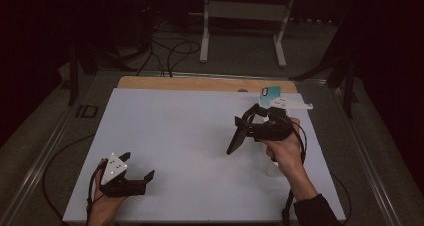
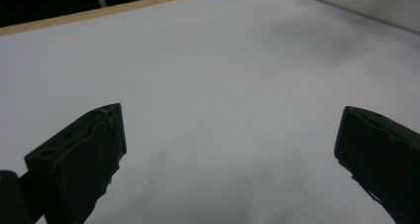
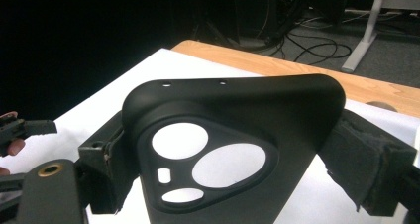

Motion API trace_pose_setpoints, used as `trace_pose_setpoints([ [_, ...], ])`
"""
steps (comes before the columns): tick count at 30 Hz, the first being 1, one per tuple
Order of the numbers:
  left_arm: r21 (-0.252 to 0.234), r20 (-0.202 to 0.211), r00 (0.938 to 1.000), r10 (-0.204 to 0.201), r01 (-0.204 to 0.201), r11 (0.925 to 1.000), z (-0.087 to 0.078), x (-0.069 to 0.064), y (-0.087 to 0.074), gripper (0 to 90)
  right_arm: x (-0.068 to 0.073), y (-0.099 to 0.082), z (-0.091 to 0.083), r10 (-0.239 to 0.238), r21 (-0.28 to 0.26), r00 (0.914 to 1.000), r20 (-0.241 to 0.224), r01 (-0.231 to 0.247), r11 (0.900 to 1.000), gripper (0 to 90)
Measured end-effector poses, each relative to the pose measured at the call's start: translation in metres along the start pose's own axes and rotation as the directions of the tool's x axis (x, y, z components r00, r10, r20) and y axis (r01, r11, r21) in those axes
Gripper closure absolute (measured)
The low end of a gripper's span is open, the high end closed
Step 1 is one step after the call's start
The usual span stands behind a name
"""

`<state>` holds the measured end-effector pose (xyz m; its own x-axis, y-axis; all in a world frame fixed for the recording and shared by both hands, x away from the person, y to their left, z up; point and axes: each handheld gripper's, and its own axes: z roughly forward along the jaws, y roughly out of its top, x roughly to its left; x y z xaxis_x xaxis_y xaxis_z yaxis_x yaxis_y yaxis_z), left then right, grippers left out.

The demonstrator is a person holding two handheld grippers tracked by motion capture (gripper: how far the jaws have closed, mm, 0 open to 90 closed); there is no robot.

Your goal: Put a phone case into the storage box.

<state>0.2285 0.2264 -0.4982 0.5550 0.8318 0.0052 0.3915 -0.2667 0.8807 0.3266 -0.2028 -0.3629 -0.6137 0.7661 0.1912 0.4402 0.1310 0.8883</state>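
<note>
**Phone case gripped above white table**

Case [image 3: 237, 149], black w/ camera cutouts, sits clamped between jaws of right gripper [image 1: 240, 131], held up off the white table [image 1: 190, 136] at its right-centre, one corner pointing down. Left gripper [image 1: 136, 172] rests low at near-left edge, jaws spread wide w/ nothing between them. Teal phone [image 1: 271, 92] lies near far-right corner, beside wooden strip [image 1: 200, 83].

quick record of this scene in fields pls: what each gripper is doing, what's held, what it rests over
left gripper: open, nothing between its fingers, low over the white board
right gripper: shut on black phone case
phone case: lifted above the board, camera cutouts visible
other items: teal phone case at the board's far right edge
</note>
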Motion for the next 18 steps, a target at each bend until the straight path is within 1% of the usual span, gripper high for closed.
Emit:
trace_pose_setpoints([
  [1, 0.003, 0.001, 1.0, 0.002, -0.002, 1.0, 0.0, 0.0, 0.0, 0.2, -0.002, 0.002, -0.001, -0.002, -0.002, 1.0, 0.009, 0.002, 1.0, 15.2],
  [5, 0.002, 0.003, 1.0, -0.003, 0.003, 1.0, -0.001, 0.0, -0.002, 0.2, -0.007, 0.007, -0.001, 0.007, -0.003, 0.9998, 0.019, -0.007, 1.0, 15.1],
  [7, 0.004, 0.004, 1.0, -0.001, 0.0, 1.0, 0.0, 0.0, -0.002, 0.2, -0.011, 0.009, -0.001, -0.001, -0.001, 0.9996, 0.028, 0.001, 1.0, 15.1],
  [12, 0.008, 0.006, 1.0, 0.005, -0.005, 1.0, 0.001, -0.002, -0.003, 0.2, -0.015, 0.014, 0.0, -0.005, -0.005, 0.9991, 0.043, 0.005, 1.0, 15.1],
  [18, 0.006, 0.007, 1.0, 0.0, 0.0, 1.0, 0.001, -0.001, -0.003, 0.2, -0.02, 0.021, 0.002, -0.006, -0.011, 0.9979, 0.064, 0.007, 0.9999, 15.1],
])
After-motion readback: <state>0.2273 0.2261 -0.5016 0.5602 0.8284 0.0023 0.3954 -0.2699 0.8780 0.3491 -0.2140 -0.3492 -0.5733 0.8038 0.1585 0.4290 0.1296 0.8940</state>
